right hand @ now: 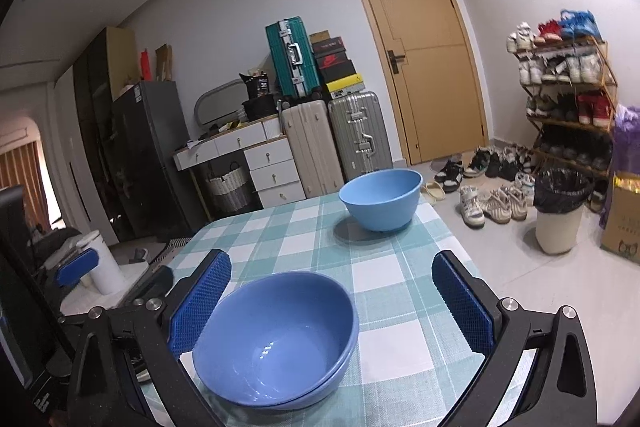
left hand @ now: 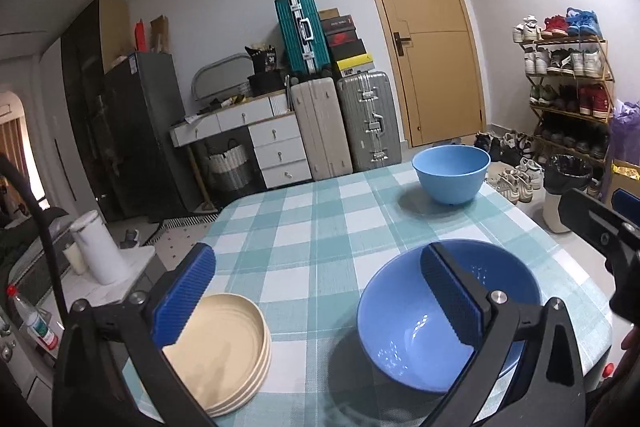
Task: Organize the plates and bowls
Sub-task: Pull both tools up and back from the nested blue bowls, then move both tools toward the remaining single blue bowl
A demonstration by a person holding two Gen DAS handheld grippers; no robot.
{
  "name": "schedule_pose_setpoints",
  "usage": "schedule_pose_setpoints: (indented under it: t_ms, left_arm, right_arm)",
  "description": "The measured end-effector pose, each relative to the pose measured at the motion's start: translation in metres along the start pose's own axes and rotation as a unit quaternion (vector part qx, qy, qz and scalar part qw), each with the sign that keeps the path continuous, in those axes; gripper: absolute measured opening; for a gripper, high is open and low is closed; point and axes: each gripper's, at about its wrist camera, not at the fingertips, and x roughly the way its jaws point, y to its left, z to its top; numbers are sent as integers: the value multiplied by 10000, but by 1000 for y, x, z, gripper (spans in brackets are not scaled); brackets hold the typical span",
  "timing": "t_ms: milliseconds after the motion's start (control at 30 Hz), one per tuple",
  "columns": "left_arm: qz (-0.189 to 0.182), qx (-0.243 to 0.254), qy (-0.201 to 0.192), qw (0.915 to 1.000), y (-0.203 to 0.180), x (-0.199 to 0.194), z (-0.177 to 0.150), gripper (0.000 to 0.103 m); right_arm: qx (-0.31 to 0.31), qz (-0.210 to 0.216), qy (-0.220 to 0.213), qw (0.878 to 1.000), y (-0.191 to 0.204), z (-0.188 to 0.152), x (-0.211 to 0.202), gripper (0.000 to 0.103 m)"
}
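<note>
Left tongs [left hand: 316,301]: hanging wide open over the surface [left hand: 304,227], gripping nothing; one pad is sitting above the stack of beige plates [left hand: 228,351], the other above the near blue bowls [left hand: 424,327].
Right tongs [right hand: 332,301]: also gaping wide and holding nothing; the near blue bowls [right hand: 280,339] are lying between the pads, closer to the left pad, touching neither as far as I can tell.
Near bowls: a second rim is showing under the top one in the right wrist view, so two bowls appear to be nesting there, close to the near edge of the surface.
Far bowl [right hand: 382,199]: a lighter blue one is standing alone toward the far edge, well apart from the nested pair.
Plates: sitting stacked at the near left corner, just beside the edge.
Step, as I am judging it: the far bowl is likely waiting to join the nested pair.
Risk, grip: smooth, curved bowl walls could be slipping out of the pads if only the rim is pinched.
Risk, nesting: lifting the top bowl might be dragging the lower one along, then dropping it.
Risk, edges: plates and the far bowl are both sitting near edges, so a sideways nudge could be sending them to the floor.
Risk, crowding: both tongs are working close together and could be bumping each other.
</note>
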Motion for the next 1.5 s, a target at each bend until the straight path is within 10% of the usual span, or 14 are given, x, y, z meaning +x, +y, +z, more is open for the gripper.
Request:
schedule_pose_setpoints:
  t_ms: [233,500,700,833,1000,1167,1300,1400,1500]
  left_arm:
    - [-705,-347,-424,9960,17,-11,-2,103]
    - [-198,-573,-737,9954,23,-20,-2,103]
    - [381,322,-59,9987,7,5,6,103]
    - [-329,-207,819,9959,27,31,25,103]
    - [-1172,-663,2133,9677,39,86,56,103]
    - [-1614,-1064,2182,9566,41,120,96,103]
    - [-2545,-1361,3012,9088,25,171,116,103]
    - [-2690,-1211,3529,8879,6,203,126,103]
    - [-2766,-1522,4452,8379,-13,253,123,103]
  right_arm:
    - [-31,-441,-538,9976,-6,5,-19,102]
    - [-26,-439,-637,9970,-8,4,-25,102]
    - [55,-366,-630,9973,-10,7,-24,102]
    - [-135,-347,-863,9956,-9,22,-31,102]
    - [-735,-749,-1336,9855,-7,56,-43,102]
    - [-1352,-748,-1246,9801,0,93,-26,102]
    - [-1219,-506,-718,9886,-10,123,11,102]
    - [-914,-189,-120,9956,-28,147,50,102]
    - [-459,-102,525,9975,-54,168,103,102]
